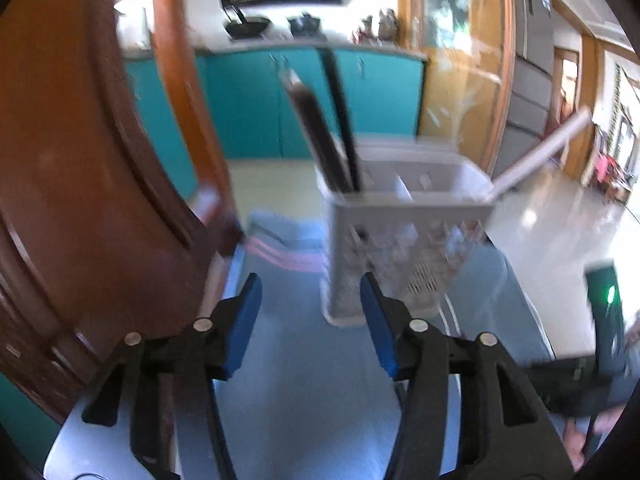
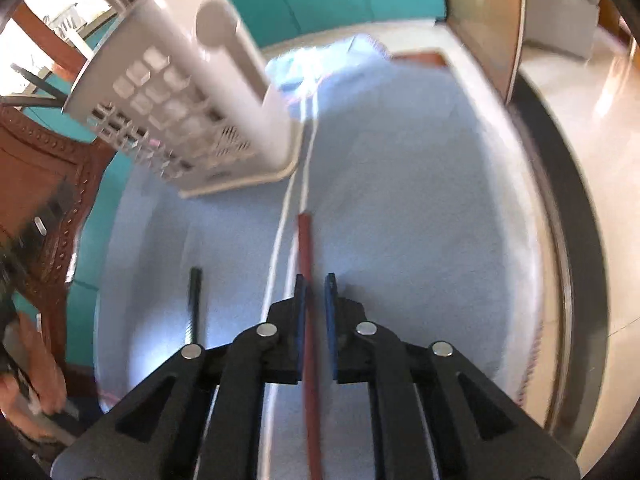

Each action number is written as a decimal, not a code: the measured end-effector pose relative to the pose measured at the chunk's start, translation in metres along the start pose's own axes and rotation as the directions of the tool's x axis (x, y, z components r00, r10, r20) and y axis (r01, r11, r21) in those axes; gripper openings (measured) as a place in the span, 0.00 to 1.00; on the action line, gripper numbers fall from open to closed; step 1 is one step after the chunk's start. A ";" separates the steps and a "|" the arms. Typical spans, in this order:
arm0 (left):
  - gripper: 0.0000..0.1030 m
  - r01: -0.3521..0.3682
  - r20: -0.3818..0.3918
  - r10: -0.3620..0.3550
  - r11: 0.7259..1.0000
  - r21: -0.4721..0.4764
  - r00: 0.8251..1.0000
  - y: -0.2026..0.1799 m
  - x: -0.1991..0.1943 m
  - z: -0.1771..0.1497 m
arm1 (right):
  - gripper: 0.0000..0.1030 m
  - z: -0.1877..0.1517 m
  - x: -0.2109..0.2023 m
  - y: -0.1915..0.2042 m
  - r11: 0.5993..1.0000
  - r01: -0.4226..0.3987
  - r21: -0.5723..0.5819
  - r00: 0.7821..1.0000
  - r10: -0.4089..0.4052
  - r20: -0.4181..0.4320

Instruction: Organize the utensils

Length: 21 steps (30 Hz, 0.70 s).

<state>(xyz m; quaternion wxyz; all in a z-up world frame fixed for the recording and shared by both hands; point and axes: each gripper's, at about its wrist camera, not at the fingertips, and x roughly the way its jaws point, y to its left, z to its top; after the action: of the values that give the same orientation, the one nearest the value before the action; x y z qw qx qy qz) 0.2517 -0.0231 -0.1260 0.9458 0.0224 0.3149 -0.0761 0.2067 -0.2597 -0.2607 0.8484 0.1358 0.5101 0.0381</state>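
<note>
A white perforated utensil holder [image 1: 404, 232] stands on a blue cloth [image 1: 304, 368]; it also shows in the right wrist view [image 2: 188, 92]. Dark chopsticks [image 1: 324, 136] and a white utensil handle [image 1: 540, 152] stick out of its compartments. My left gripper [image 1: 310, 300] is open and empty just in front of the holder. My right gripper [image 2: 315, 284] is shut on a reddish-brown chopstick [image 2: 306, 248] that points toward the holder. A black utensil [image 2: 195, 300] lies on the cloth to its left.
The cloth [image 2: 420, 200] covers a round table with a dark rim [image 2: 576, 264]. A carved wooden chair [image 1: 80, 184] stands close on the left. Teal cabinets [image 1: 248, 100] and a tiled floor [image 1: 560, 232] lie beyond. A hand [image 2: 28, 372] shows at lower left.
</note>
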 end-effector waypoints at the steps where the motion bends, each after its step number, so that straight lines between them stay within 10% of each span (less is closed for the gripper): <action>1: 0.56 0.023 -0.041 -0.023 1.000 0.001 0.999 -0.004 0.006 -0.006 | 0.25 -0.001 -0.005 0.000 1.000 0.028 -0.011 0.999 -0.028 0.028; 7: 0.61 0.035 -0.175 -0.021 0.996 0.077 0.984 -0.030 0.025 -0.036 | 0.36 0.012 -0.012 0.010 0.996 0.069 -0.048 0.994 -0.065 0.084; 21: 0.72 0.028 -0.178 0.003 0.985 0.169 0.984 -0.057 0.027 -0.051 | 0.53 0.026 -0.024 0.011 0.992 0.108 -0.063 0.979 -0.096 0.179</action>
<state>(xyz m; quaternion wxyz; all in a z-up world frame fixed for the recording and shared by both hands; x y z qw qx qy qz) 0.2338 -0.0780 -0.1821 0.9081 0.1082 0.3903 -0.1064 0.2183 -0.2592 -0.2256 0.8953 0.0815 0.4379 0.0009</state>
